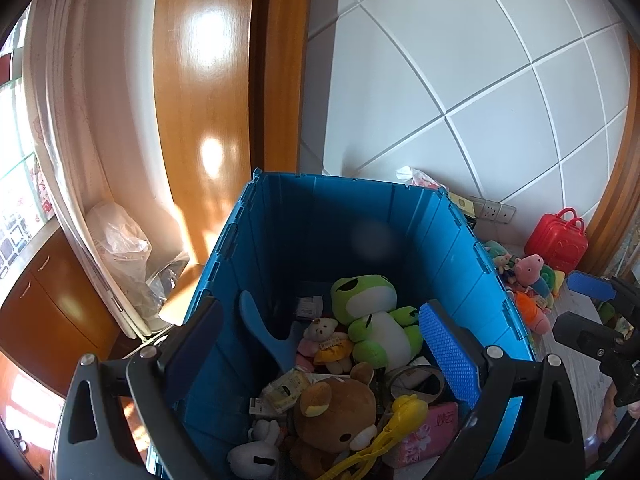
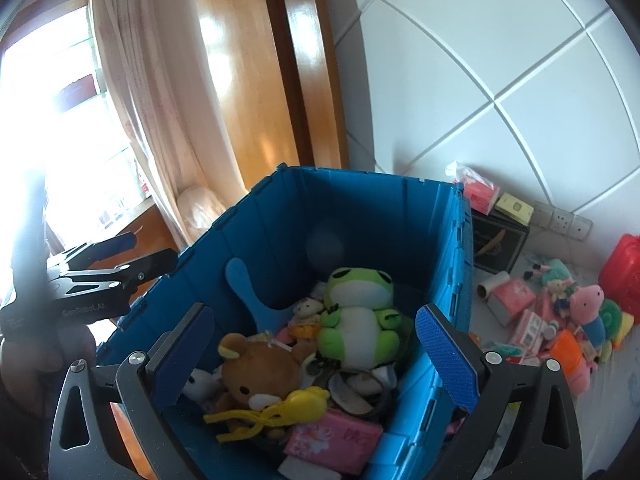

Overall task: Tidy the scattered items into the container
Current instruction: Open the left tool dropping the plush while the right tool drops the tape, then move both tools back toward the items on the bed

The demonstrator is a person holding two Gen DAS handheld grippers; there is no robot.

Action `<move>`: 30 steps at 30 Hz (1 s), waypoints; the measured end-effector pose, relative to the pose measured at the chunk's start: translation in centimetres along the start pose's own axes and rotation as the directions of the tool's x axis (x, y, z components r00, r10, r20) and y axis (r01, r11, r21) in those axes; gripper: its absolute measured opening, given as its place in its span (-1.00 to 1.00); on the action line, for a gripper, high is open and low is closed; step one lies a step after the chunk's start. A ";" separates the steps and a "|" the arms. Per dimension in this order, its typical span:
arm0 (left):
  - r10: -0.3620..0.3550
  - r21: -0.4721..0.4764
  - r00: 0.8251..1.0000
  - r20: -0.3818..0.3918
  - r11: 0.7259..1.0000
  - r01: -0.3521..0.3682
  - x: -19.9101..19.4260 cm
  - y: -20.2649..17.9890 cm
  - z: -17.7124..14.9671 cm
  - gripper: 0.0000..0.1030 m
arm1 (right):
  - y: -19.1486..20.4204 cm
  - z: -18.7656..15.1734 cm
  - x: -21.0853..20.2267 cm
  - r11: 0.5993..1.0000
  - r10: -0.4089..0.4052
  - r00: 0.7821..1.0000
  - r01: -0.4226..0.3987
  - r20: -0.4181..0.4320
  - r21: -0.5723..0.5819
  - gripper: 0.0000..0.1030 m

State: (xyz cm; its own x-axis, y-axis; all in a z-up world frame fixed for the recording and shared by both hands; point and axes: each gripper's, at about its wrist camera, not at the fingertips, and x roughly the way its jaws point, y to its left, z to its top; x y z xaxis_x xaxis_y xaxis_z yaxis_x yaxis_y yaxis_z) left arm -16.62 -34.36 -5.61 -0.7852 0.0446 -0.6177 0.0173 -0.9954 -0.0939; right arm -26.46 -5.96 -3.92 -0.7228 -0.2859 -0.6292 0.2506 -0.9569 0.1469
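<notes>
A blue crate (image 1: 320, 232) (image 2: 360, 208) holds a green frog plush (image 1: 372, 312) (image 2: 356, 308), a brown bear (image 1: 336, 412) (image 2: 260, 372), a yellow clip toy (image 1: 400, 420) (image 2: 288, 408), a pink tissue pack (image 1: 432, 428) (image 2: 332, 436) and a blue paddle (image 1: 256, 316) (image 2: 244, 280). My left gripper (image 1: 324, 348) (image 2: 140, 252) hovers open over the crate's left side, gripping nothing. Over the near right side, my right gripper (image 2: 316, 354) (image 1: 584, 308) is also open and holds nothing. Scattered toys lie right of the crate, among them a pink pig plush (image 1: 528, 266) (image 2: 588, 300).
A red toy suitcase (image 1: 556, 240) (image 2: 624, 268) stands by the white wall, past the pile. A black box (image 2: 500, 240) with a yellow pack on it sits behind the crate's right corner. A curtain (image 2: 136, 112), wooden panelling (image 1: 200, 100) and a plastic bag (image 1: 120, 248) are to the left.
</notes>
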 end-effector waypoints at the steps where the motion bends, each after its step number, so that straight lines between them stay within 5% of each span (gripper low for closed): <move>1: 0.000 0.001 1.000 0.001 1.000 0.000 -0.1 -0.1 0.0 0.93 | -0.1 -0.1 -0.1 1.000 -0.003 1.000 0.003 0.000 0.002 0.99; 11: 0.011 0.029 1.000 0.015 1.000 -0.011 -1.1 -1.6 -0.9 0.93 | -0.9 -1.2 -1.7 1.000 -0.027 1.000 0.027 0.000 0.015 0.99; 30: -0.192 0.106 0.980 -0.050 0.975 0.196 1.8 -12.0 -3.4 0.93 | -9.8 -6.3 -8.4 0.955 -0.262 0.965 0.262 -0.019 0.142 1.00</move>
State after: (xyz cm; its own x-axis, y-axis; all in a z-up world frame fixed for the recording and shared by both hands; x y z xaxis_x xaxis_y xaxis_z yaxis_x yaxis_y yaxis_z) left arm -16.11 -22.10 -8.20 -0.7419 0.2387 -0.6266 -0.2026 -0.9706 -0.1299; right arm -18.82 6.16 -4.89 -0.7511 -0.0243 -0.6598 -0.0412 -0.9956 0.0836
